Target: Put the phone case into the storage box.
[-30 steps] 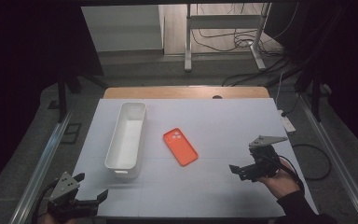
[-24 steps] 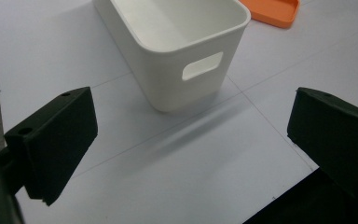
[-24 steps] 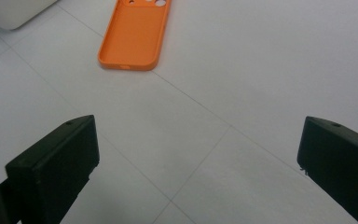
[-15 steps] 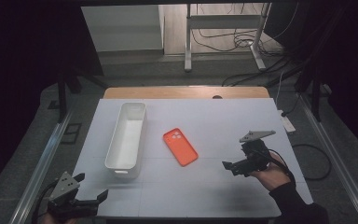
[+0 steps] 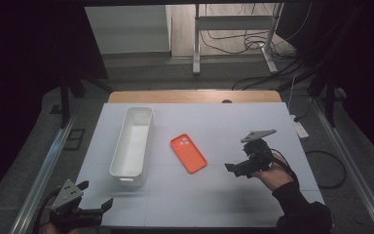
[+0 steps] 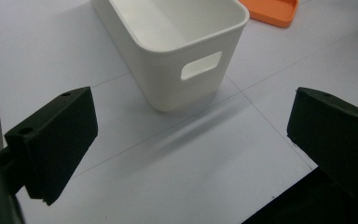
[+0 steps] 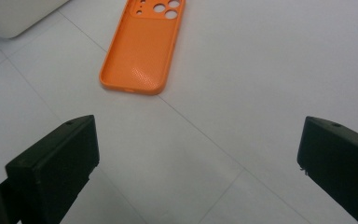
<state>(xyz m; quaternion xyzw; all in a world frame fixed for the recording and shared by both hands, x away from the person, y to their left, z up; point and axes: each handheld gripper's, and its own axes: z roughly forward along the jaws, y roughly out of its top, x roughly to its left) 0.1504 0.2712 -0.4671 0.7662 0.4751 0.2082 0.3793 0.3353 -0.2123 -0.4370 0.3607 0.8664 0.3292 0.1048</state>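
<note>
Right gripper view: an orange soft-plastic phone case (image 7: pixel 140 51) lies flat, hollow side up, ahead of wide-open jaws.

High view places the case (image 5: pixel 188 153) mid-table on the white table top (image 5: pixel 214 204), between the long white plastic bin (image 5: pixel 132 141) and the right gripper (image 5: pixel 237 167), near but apart. The left gripper (image 5: pixel 95 195) hovers at the table's near-left corner, jaws spread, empty. The case looks light, thin and bendy, probably slick on the smooth top; pinching one raised long edge or the near short end seems the safest hold.
</note>
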